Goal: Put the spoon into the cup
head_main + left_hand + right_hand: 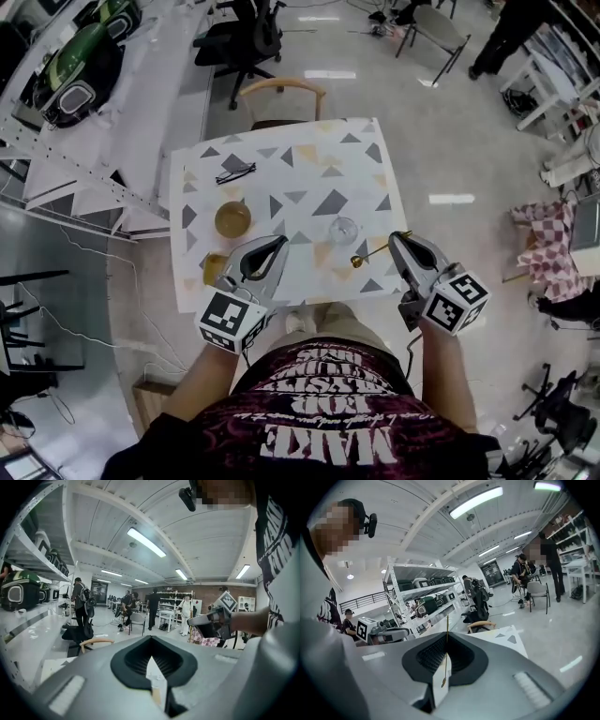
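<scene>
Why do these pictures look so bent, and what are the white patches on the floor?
Head view: a wide lens curves the room's edges, and the white patches on the floor are reflected ceiling lights. Left gripper view and right gripper view: dark round borders, straight lines bowed, glaring strip lights.

ROBOTICS LAB, OPEN FLOOR: Tall white perforated-metal shelving point(70, 173) along one wall carries rows of green-and-black machines point(84, 56), while long fluorescent strip lights point(146, 542) run beneath a white beamed ceiling. On the glossy pale-grey floor point(450, 122) stand a black swivel office chair point(239, 42) and a small table under a white cloth printed with grey and tan triangles point(309, 178), with a curved-back wooden chair point(281, 89) at its far edge. People point(152, 604) stand and sit among white racks point(169, 603) before a brown back wall point(208, 592).
</scene>
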Tool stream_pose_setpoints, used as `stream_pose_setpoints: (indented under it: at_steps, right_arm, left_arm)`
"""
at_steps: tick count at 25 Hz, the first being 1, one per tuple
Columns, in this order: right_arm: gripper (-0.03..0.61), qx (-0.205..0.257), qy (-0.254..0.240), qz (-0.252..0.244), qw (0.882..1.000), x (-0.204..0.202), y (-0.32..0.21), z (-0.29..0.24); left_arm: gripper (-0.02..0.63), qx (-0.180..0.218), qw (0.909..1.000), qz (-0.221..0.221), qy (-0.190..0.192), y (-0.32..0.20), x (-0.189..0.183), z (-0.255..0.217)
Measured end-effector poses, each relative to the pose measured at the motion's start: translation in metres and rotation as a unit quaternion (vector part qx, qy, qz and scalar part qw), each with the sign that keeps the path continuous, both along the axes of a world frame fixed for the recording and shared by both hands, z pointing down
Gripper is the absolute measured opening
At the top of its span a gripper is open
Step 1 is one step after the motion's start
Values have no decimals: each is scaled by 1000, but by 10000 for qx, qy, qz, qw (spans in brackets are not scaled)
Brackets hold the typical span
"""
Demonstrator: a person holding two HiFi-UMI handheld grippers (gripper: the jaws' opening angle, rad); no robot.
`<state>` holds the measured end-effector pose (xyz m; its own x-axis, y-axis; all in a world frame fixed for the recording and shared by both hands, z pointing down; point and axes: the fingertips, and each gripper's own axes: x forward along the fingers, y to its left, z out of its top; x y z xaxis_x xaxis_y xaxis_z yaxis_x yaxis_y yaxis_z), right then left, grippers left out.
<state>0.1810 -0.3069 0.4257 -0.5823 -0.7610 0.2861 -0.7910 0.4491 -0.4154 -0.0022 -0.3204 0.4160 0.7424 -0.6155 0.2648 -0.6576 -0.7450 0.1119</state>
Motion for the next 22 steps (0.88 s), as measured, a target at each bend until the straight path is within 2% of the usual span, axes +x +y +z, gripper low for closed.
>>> stream_pose_setpoints:
  at_steps: [11, 22]
  right_arm:
    - [29, -313, -82, -324, 9990, 3, -40, 31]
    - [29, -853, -187, -456, 9951, 7, -86, 94]
  left_arm:
    - [0, -341, 9992, -153, -157, -25, 15, 25]
    - [0, -833, 9950, -455, -297, -52, 14, 65]
